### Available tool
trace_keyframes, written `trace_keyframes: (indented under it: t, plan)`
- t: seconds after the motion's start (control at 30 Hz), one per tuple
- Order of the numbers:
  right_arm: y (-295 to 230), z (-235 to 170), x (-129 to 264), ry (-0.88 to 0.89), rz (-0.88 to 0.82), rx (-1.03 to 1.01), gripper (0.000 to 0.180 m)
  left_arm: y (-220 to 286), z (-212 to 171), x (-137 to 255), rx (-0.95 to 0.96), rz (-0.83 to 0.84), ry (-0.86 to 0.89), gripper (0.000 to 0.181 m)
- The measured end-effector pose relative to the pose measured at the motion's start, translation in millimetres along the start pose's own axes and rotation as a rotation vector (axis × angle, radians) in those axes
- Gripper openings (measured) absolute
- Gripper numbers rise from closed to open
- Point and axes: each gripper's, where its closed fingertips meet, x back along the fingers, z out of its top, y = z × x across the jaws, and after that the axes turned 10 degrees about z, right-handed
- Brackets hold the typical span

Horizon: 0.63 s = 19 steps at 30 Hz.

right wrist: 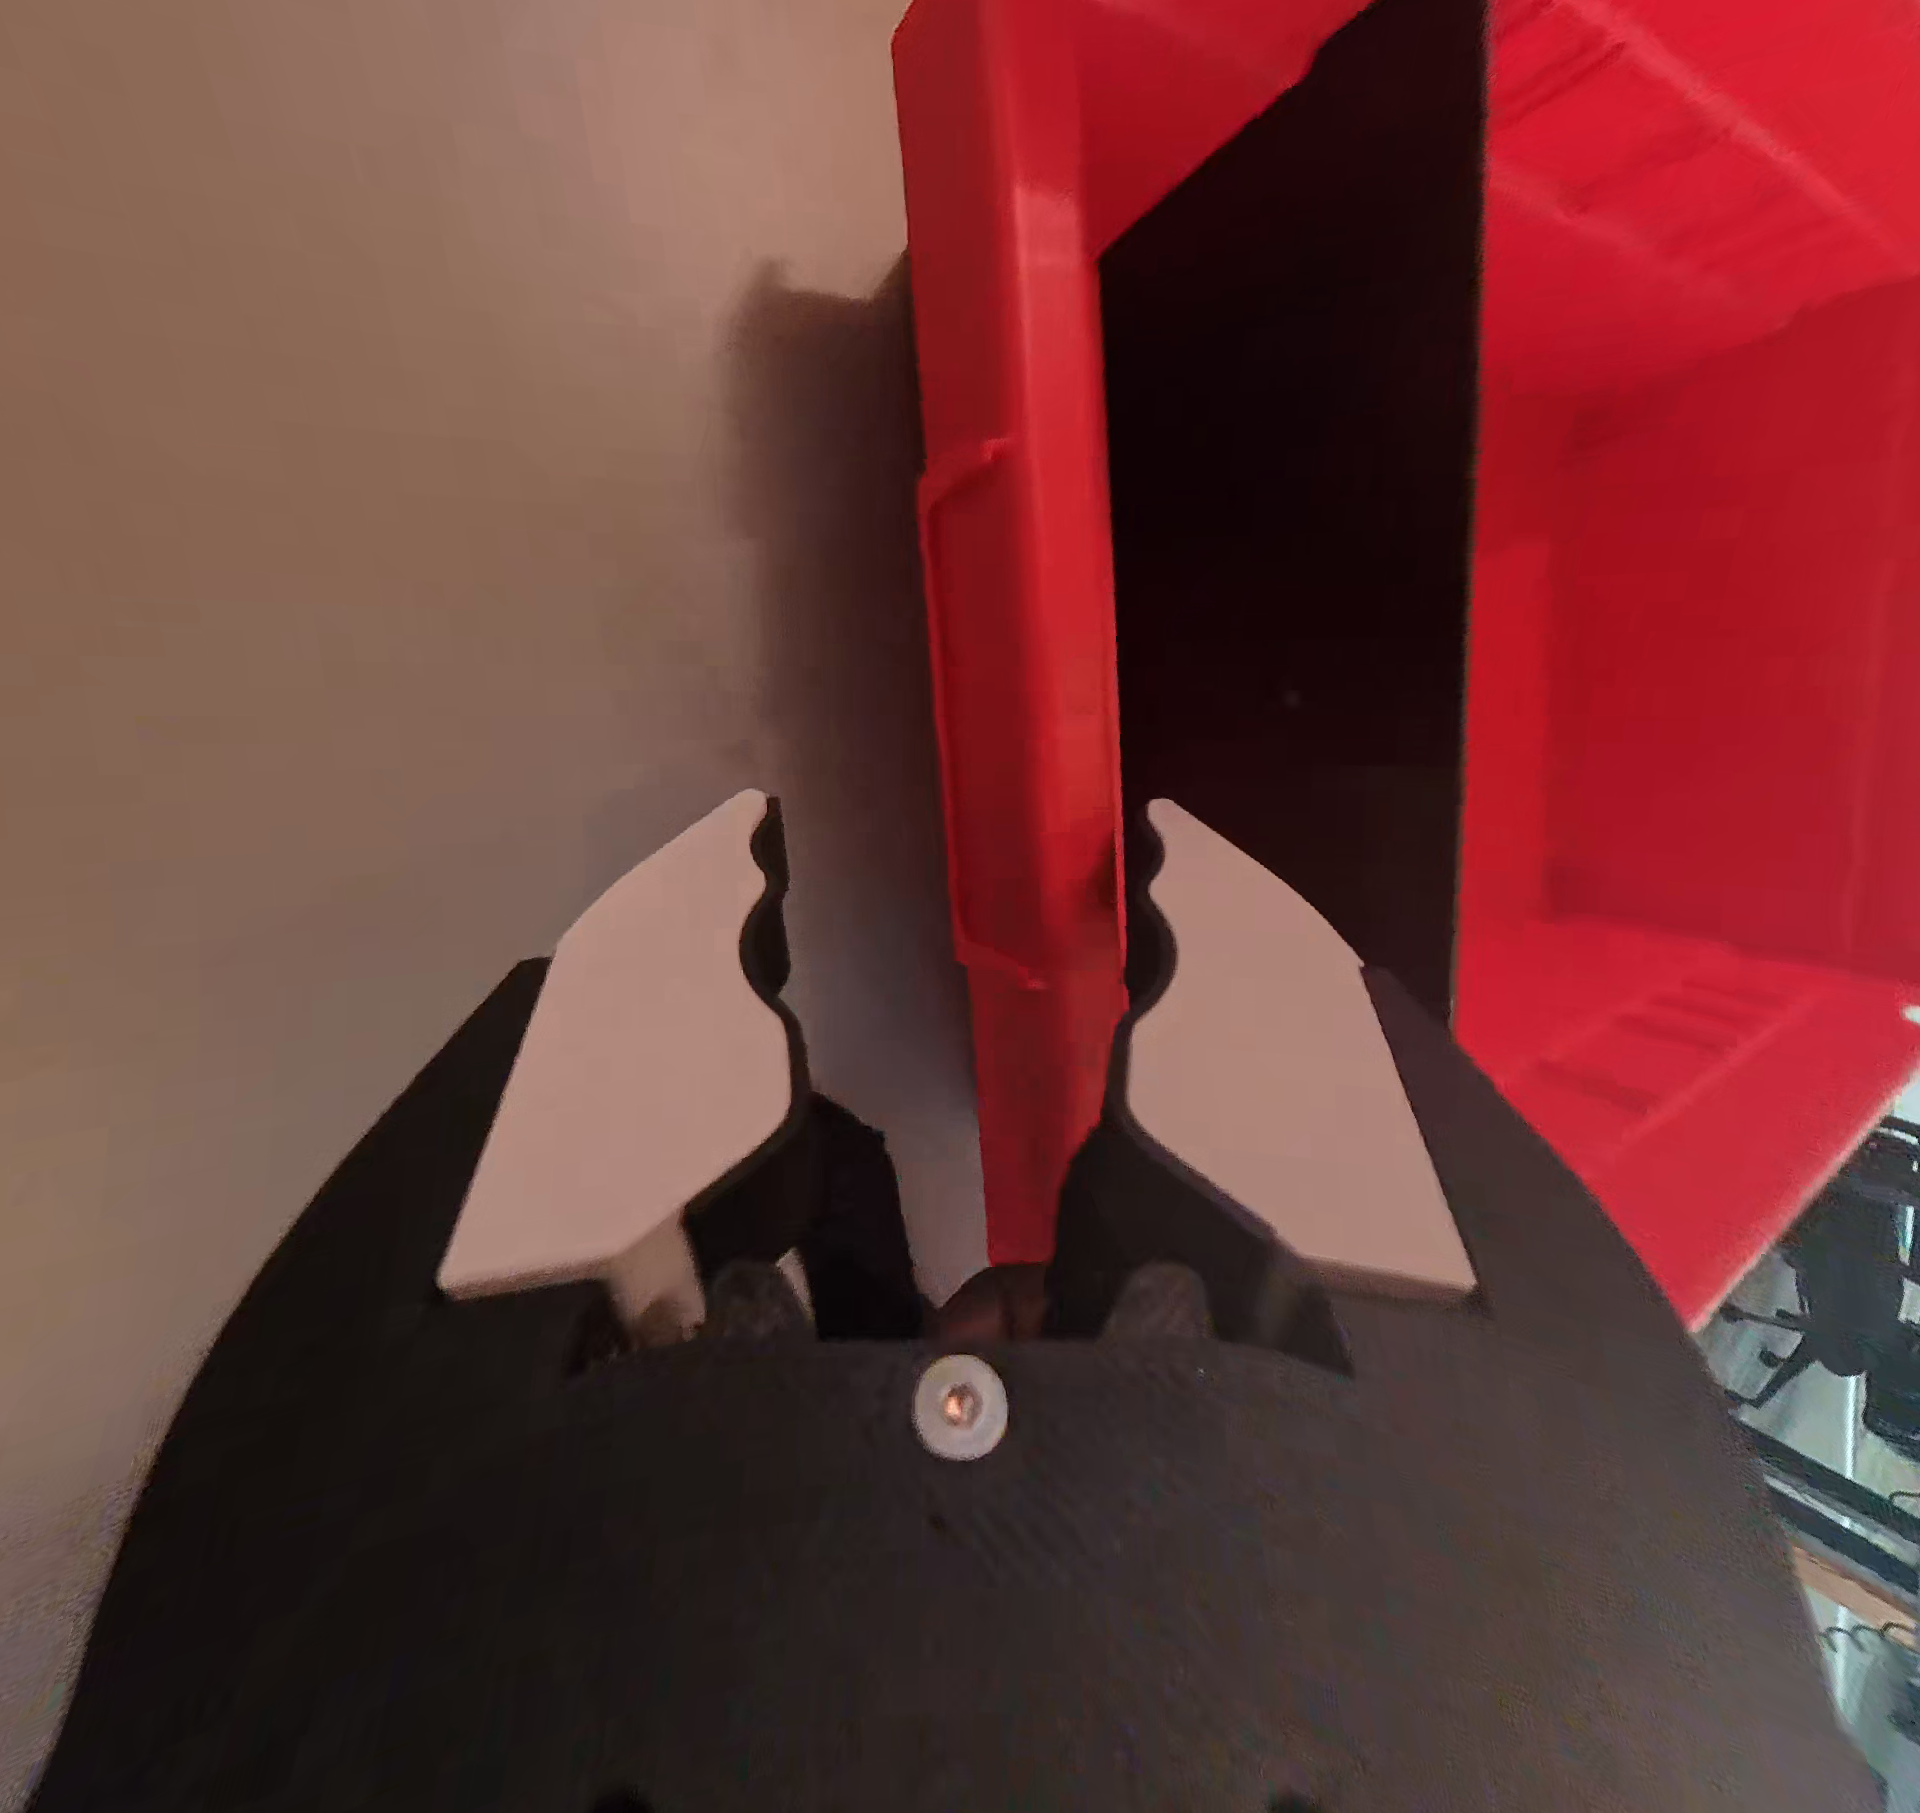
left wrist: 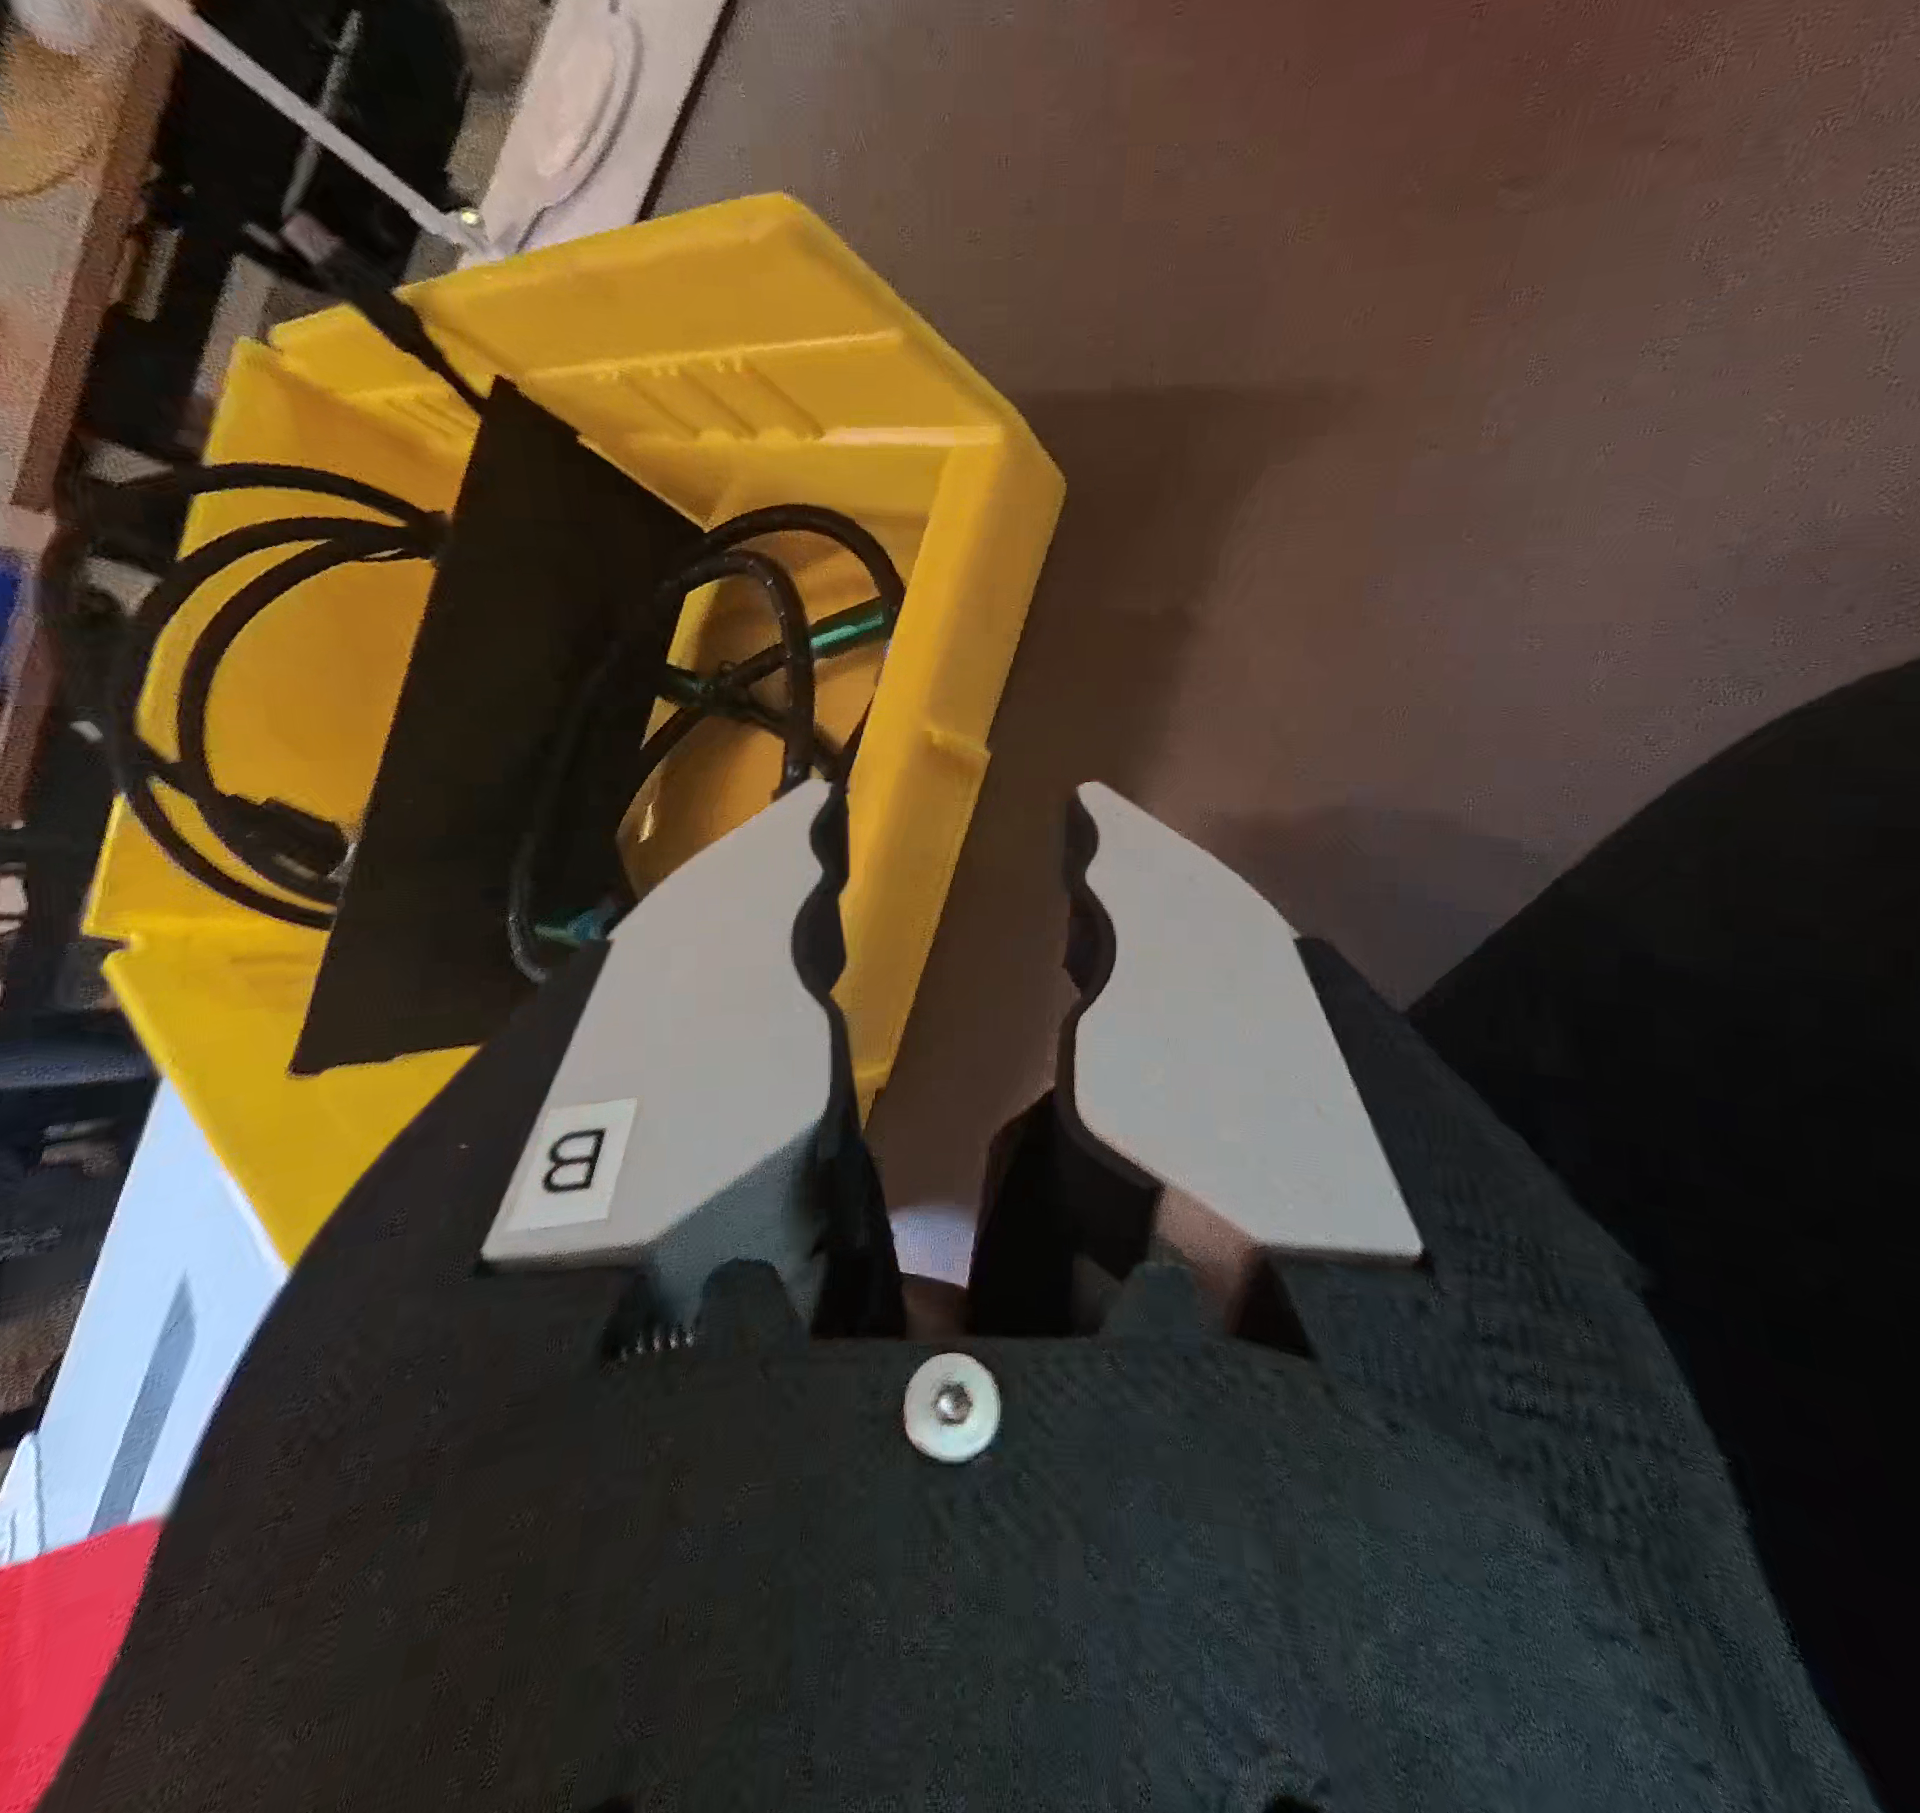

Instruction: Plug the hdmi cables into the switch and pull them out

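white sticker (left wrist: 566, 1163) with one printed letter, on left tongs (left wrist: 951, 807)

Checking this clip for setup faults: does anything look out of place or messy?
Only the black cables: they lie in a loose tangle in the yellow bin, one looping past its far side. The red bin looks empty beside its black divider.

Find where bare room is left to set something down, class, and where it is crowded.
Free: the brown tabletop right of the yellow bin, and the stretch left of the red bin. The red bin's inside shows only a black divider. Crowded: the yellow bin, full of coiled black cables around its black divider.
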Motion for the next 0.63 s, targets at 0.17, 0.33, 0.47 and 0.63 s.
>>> trace_keyframes:
  t: [0.17,0.33,0.47,0.63]
  plan:
    - [8,0,-12,-0.052,0.045,0.032,0.051,-3,-20,-36,-0.064,-0.035,-0.121,0.037]
    - [21,-15,-16,-0.172,0.019,0.102,0.031,-9,-31,-37,-0.119,-0.027,-0.175,0.032]
    - [34,-38,-11,-0.225,0.011,0.098,0.032,-17,-49,-27,-0.089,-0.005,-0.207,0.034]
    - [55,-86,4,-0.306,-0.039,0.061,0.034,-22,-77,-4,-0.056,0.019,-0.233,0.035]
